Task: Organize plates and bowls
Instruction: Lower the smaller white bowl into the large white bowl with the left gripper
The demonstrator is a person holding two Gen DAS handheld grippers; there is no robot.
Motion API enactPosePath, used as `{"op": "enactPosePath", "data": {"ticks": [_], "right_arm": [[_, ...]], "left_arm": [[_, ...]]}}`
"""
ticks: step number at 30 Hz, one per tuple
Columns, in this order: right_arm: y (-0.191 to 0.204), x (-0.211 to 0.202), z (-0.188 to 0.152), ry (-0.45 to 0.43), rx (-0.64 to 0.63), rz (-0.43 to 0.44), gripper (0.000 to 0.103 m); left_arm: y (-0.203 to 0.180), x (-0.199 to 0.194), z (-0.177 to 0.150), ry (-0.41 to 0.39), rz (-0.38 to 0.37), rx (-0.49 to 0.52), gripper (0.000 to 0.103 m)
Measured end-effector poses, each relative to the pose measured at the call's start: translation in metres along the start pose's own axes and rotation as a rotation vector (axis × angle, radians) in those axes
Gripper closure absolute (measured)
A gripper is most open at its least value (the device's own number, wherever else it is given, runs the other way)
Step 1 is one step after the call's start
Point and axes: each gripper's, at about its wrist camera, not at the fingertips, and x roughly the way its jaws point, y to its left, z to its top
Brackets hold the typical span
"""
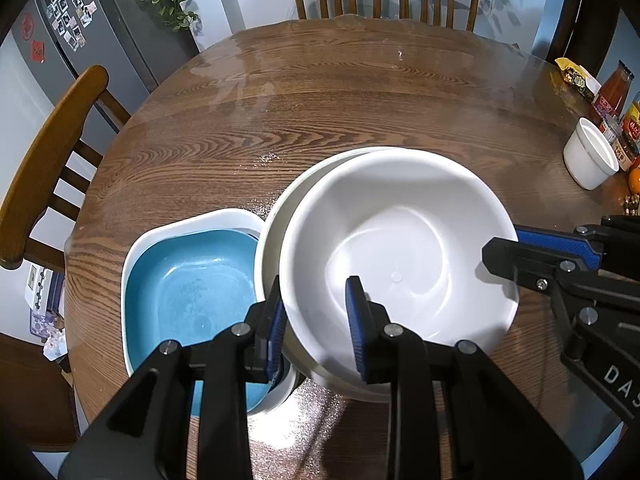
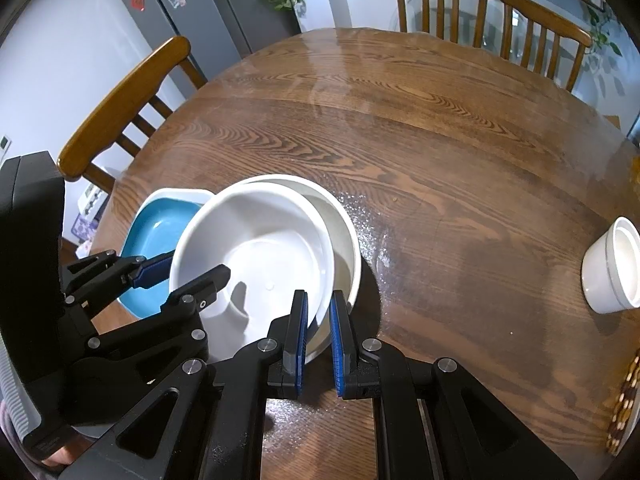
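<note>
The only legible lettering is the white "DAS", cut off by the picture's edge, printed on the black body of the right gripper [image 1: 500, 258] at the lower right of the left wrist view. Red signs on the grey refrigerator [image 1: 52, 40], far beyond the left gripper [image 1: 316, 320] and to its left, carry characters too small to read. Labels on the bottles and jars [image 1: 616, 120] at the table's right edge are likewise illegible.
</note>
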Motion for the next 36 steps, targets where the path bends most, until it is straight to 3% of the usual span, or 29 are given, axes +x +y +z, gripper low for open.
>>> {"op": "enactPosePath", "data": {"ticks": [36], "right_arm": [[0.01,0.004,0.007,0.005,-0.048,-0.097,0.092]], "left_arm": [[-0.004,0.008,0.004,0.03,0.013,0.038,0.076]]}}
